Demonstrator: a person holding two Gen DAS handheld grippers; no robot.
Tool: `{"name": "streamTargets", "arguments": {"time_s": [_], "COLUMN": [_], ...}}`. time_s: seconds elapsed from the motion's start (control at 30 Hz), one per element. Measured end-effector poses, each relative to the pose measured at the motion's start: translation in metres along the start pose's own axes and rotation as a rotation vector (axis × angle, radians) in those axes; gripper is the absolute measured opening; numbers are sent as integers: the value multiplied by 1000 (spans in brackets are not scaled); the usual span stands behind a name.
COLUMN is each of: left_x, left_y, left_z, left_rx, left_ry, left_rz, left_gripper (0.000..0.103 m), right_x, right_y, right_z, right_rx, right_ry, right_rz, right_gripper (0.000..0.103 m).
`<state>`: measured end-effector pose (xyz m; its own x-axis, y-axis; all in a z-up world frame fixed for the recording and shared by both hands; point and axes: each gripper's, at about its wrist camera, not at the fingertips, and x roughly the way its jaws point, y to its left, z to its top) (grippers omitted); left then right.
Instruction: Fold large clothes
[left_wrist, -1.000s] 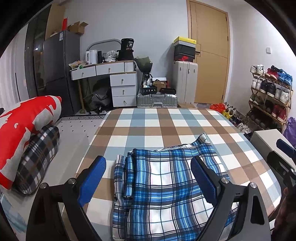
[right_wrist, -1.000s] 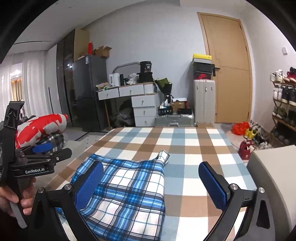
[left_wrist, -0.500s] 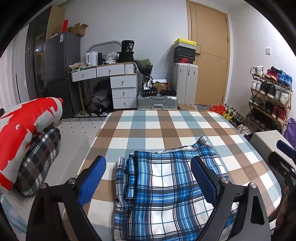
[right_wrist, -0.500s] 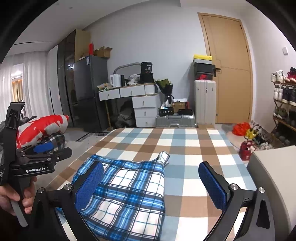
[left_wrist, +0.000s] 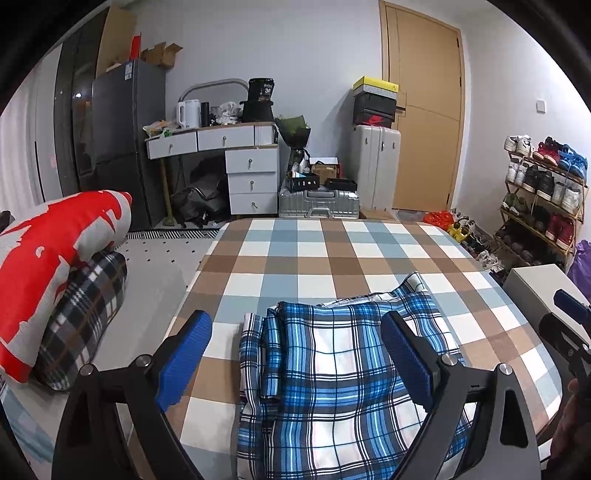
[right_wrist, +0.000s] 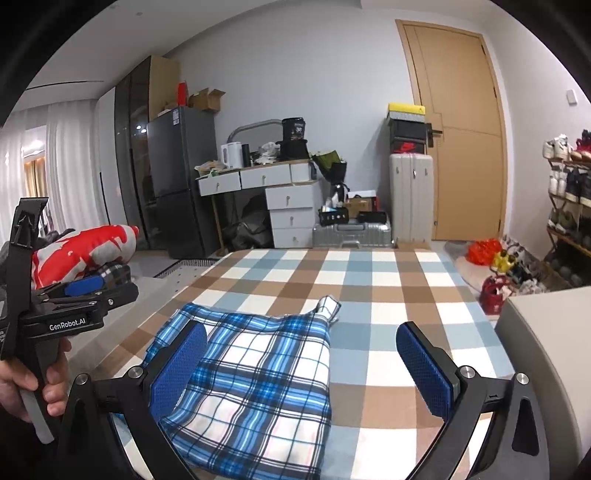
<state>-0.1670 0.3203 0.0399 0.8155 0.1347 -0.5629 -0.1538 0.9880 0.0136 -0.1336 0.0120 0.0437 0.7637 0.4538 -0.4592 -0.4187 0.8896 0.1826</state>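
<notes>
Both of our hand-held grippers hover over the bed with blue pads spread wide and nothing between them: the left gripper above the near part of the folded blue-and-white plaid garment, the right gripper above the garment's right edge and the bare cover beside it. We see the garment lying flat on the brown, blue and white checked bed cover, at the near end of the bed, with a folded strip along its left side and one corner poking up at the far edge. At the left of the right wrist view, our left hand grips the black handle of its gripper. Nothing lies on the cover ahead of the garment. To the left of the bed rest a red-and-white cushion and a dark plaid pillow beneath it. Beyond the bed's foot stand a silver suitcase, a white drawer desk and a wooden door; a loaded shoe rack lines the right wall.
</notes>
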Motion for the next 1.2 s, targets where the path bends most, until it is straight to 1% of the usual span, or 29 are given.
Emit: {"name": "streamTargets", "arguments": {"time_s": [0.2,0.4,0.47,0.63,1.2], "left_x": [2,0,-2,0,0], "left_y": [-1,-5,-5,-6,-4], "left_z": [0,0,0,0,0], "left_rx": [2,25,26,35,23], "left_ry": [20,14,2,0,-2], "left_rz": [-32,-15,-30,-22,-17], "left_gripper": [90,90,90,90,90], "right_x": [1,1,1,0,1], "right_y": [-4,-3,-3,-2,1], "right_z": [0,1,1,1,0], "right_rx": [15,13,10,5,1], "right_ry": [10,10,8,5,12], "right_rz": [1,5,7,9,11], "right_gripper": [103,103,103,103,103]}}
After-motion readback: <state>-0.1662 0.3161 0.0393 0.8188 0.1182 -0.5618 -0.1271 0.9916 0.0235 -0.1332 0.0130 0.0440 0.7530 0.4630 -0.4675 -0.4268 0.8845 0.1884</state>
